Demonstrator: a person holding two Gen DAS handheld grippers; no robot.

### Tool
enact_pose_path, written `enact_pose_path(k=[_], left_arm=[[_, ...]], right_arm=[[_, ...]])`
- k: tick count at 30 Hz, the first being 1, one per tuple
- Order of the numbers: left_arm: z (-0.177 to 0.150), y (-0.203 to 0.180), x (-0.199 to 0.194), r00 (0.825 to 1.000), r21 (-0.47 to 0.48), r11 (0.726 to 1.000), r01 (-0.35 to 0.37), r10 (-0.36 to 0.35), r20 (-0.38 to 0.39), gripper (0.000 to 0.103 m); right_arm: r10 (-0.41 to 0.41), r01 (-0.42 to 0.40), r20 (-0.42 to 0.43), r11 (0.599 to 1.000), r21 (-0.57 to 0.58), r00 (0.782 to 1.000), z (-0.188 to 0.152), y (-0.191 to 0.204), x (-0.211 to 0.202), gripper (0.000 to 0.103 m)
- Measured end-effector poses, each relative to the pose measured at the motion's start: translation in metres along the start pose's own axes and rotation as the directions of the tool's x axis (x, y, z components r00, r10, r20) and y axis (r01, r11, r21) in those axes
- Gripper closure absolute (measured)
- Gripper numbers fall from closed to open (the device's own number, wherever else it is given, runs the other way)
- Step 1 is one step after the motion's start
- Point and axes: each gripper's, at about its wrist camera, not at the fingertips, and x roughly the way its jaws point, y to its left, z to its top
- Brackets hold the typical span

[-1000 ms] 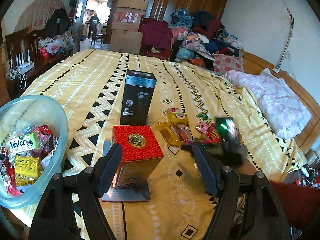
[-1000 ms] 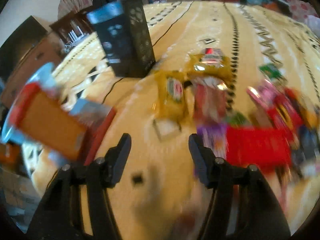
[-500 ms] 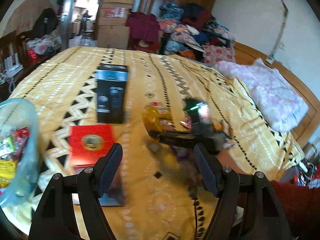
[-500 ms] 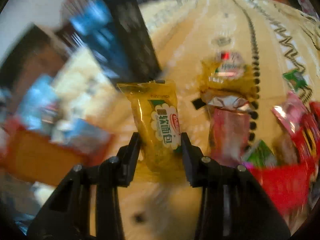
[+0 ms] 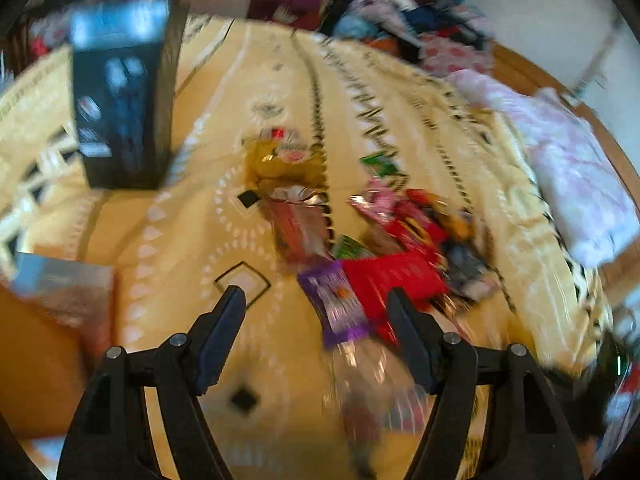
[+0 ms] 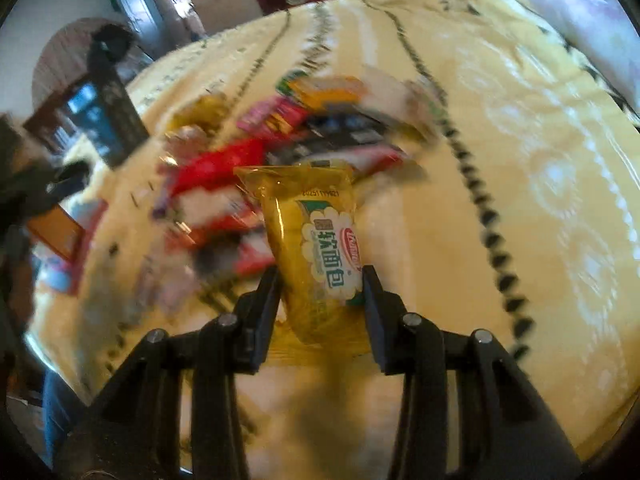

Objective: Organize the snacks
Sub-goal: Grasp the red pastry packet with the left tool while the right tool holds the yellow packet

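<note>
A loose pile of snack packets [image 5: 396,276] lies on the yellow patterned bedspread [image 5: 200,240]. My left gripper [image 5: 315,294] hovers open just in front of the pile, and a purple packet [image 5: 336,304] shows between its fingers without either pad touching it. In the right wrist view my right gripper [image 6: 320,273] is shut on a yellow bread packet [image 6: 316,240], which stands up between the pads above the bedspread. The blurred pile [image 6: 280,148] lies beyond it.
A tall black box [image 5: 120,92] stands upright at the back left of the pile. An orange-red box [image 5: 36,360] lies at the near left edge. A pink quilt [image 5: 572,168] and a heap of clothes [image 5: 360,0] fill the right and far sides.
My right gripper went from open over the snacks to shut on the yellow packet and swung away with it. My left gripper dropped and moved right over the pile; the bowl left its view.
</note>
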Motion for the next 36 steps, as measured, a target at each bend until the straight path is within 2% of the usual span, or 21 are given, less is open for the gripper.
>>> enact_pose_path(k=[3,5,7,11,12,13,14,17,18,21,23,26,28,30,33,36], left_arm=[[0.017,0.004,0.043,0.998,-0.013,0.998,-0.060,0.059,-0.023,0.029],[0.025,0.000,0.071,0.993,0.009,0.994,-0.106,0.106,-0.047,0.028],[0.031,-0.005,0.094,0.985,0.045,0.987,-0.157,0.160,-0.066,0.028],[0.036,-0.014,0.117,0.971,0.099,0.968,-0.229,0.235,-0.052,0.028],[0.037,-0.015,0.121,0.968,0.114,0.964,-0.240,0.246,-0.047,0.031],[0.038,-0.015,0.124,0.969,0.125,0.964,-0.234,0.242,-0.050,0.046],[0.039,-0.014,0.125,0.976,0.122,0.972,-0.199,0.207,-0.061,0.050],[0.039,-0.014,0.115,0.976,0.135,0.970,-0.204,0.212,-0.050,0.055],[0.038,-0.014,0.109,0.978,0.140,0.970,-0.198,0.206,-0.041,0.060],[0.038,-0.011,0.090,0.988,0.106,0.984,-0.144,0.148,-0.036,0.069],[0.038,-0.005,0.070,0.996,0.056,0.995,-0.082,0.083,-0.019,0.072],[0.034,0.003,0.046,0.999,0.011,0.999,-0.038,0.038,-0.005,0.075],[0.025,0.011,0.034,0.999,-0.019,1.000,0.012,-0.013,-0.029,0.077],[0.010,0.019,0.029,0.991,-0.057,0.994,0.090,-0.095,-0.091,0.078],[-0.023,0.014,0.026,0.955,-0.031,0.978,0.208,-0.210,-0.209,0.082],[-0.055,0.010,0.018,0.924,-0.011,0.961,0.275,-0.268,-0.274,0.082]], right_arm=[[0.005,-0.005,-0.022,1.000,0.011,1.000,-0.003,-0.006,0.008,0.058],[0.016,-0.015,-0.033,1.000,0.021,0.999,-0.003,-0.011,0.010,0.057],[0.021,-0.021,-0.038,1.000,0.021,0.999,0.001,-0.007,0.015,0.052],[0.038,-0.037,-0.055,0.999,0.016,0.998,-0.002,-0.010,0.019,0.049],[0.036,-0.035,-0.058,0.999,0.011,0.998,0.000,-0.006,0.024,0.049],[0.032,-0.031,-0.063,0.999,0.005,0.998,-0.001,-0.006,0.025,0.049],[0.031,-0.031,-0.063,0.999,0.006,0.997,-0.001,-0.005,0.025,0.051],[0.044,-0.043,-0.058,0.999,0.019,0.997,0.000,-0.007,0.025,0.055],[0.045,-0.044,-0.054,0.999,0.020,0.997,0.000,-0.007,0.025,0.056],[0.051,-0.049,-0.052,0.998,0.026,0.997,-0.001,-0.006,0.024,0.057],[0.060,-0.059,-0.049,0.998,0.033,0.997,-0.001,-0.005,0.023,0.058],[0.070,-0.068,-0.044,0.997,0.048,0.997,-0.003,-0.005,0.020,0.058],[0.083,-0.081,-0.040,0.995,0.055,0.996,-0.005,-0.003,0.017,0.058],[0.094,-0.092,-0.034,0.994,0.055,0.995,-0.007,-0.001,0.013,0.058],[0.096,-0.093,-0.036,0.994,0.062,0.995,-0.010,-0.001,0.012,0.058],[0.106,-0.103,-0.032,0.992,0.078,0.994,-0.011,-0.002,0.011,0.058]])
